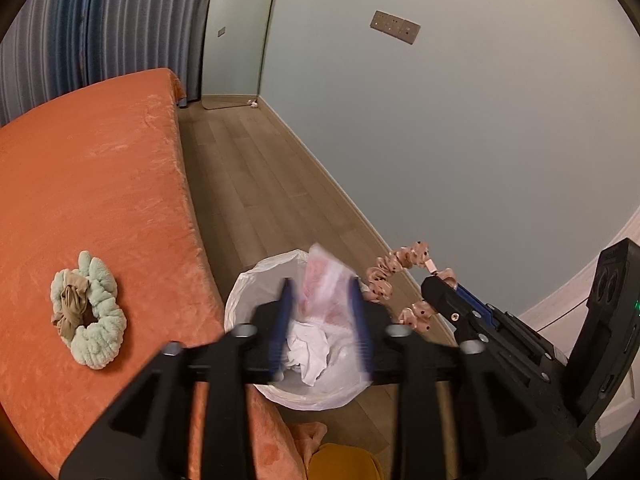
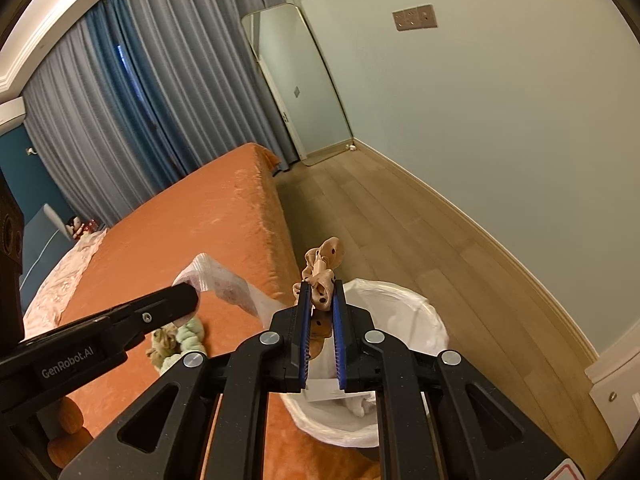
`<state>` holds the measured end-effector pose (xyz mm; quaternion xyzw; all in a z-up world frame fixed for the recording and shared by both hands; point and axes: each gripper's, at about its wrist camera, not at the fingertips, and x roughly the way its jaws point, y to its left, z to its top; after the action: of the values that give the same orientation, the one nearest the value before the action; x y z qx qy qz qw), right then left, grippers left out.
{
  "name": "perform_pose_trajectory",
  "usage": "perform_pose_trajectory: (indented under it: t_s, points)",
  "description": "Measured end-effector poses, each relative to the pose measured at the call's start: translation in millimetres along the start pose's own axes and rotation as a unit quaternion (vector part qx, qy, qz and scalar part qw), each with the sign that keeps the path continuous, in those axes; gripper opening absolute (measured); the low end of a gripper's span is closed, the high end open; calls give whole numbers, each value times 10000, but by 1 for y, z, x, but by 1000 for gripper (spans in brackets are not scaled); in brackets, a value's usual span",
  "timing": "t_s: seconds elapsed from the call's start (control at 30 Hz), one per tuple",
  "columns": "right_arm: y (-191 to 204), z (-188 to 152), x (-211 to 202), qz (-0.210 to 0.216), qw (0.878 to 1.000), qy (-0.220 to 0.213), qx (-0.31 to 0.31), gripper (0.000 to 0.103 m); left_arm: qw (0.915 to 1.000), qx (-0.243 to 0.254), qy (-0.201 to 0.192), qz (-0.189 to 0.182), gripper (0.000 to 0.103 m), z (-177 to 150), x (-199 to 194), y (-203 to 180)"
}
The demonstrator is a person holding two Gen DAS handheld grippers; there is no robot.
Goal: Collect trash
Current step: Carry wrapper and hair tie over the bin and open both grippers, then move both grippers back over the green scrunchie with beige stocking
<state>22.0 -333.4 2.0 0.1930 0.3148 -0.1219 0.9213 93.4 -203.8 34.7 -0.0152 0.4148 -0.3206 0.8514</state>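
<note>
Right gripper (image 2: 320, 300): blue pads close together, clamped on a pink dotted scrunchie (image 2: 324, 276) that loops up past the tips and hangs a little below them; it sits over the near rim of the bin. In the left wrist view the same gripper (image 1: 438, 278) comes in from the right with the scrunchie (image 1: 394, 276) strung out from its tip, just beside the bin's right edge. Left gripper (image 1: 322, 312): blurred, fingers set apart with a clear gap, a pink-and-white plastic wrapper (image 1: 326, 280) between them above the bin mouth; cannot tell whether the pads actually touch it. From the right wrist view the left gripper (image 2: 192, 298) shows side-on with the wrapper (image 2: 222, 280) at its tip, over the bed edge just left of the bin. Bed (image 1: 92, 184): orange plush cover, fills the left side, bin standing on the wood floor (image 1: 256, 176) against its edge. Trash bin (image 1: 244, 284): white liner, crumpled white paper (image 1: 308, 354) inside. On the bed, well left of the bin: a mint green scrunchie (image 1: 98, 320) with a tan scrunchie (image 1: 72, 304) lying on top of it, touching. Far wall: leaning mirror (image 2: 296, 80), switch plate (image 2: 414, 17).
</note>
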Motion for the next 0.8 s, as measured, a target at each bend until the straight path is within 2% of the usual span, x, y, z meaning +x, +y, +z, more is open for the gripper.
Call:
perform_pose_trajectory:
  t_s: [0.03, 0.13, 0.23, 0.37, 0.8]
  points:
    - [-2, -1, 3, -40, 10000, 32, 8, 16, 10000, -53, -30, 26, 55, 0, 1, 1]
    - [-2, -1, 9, -67, 9999, 74, -11, 16, 9999, -112, -44, 83, 56, -1, 3, 5]
    - [0, -2, 13, -74, 9999, 80, -76, 21, 9997, -143, -39, 169, 57, -2, 3, 9]
    - [6, -1, 13, -103, 9999, 17, -89, 44, 9995, -158, -75, 271, 60, -3, 2, 16]
    - [29, -3, 11, -122, 9994, 22, -310, 57, 9982, -392, -102, 447, 60, -11, -11, 47]
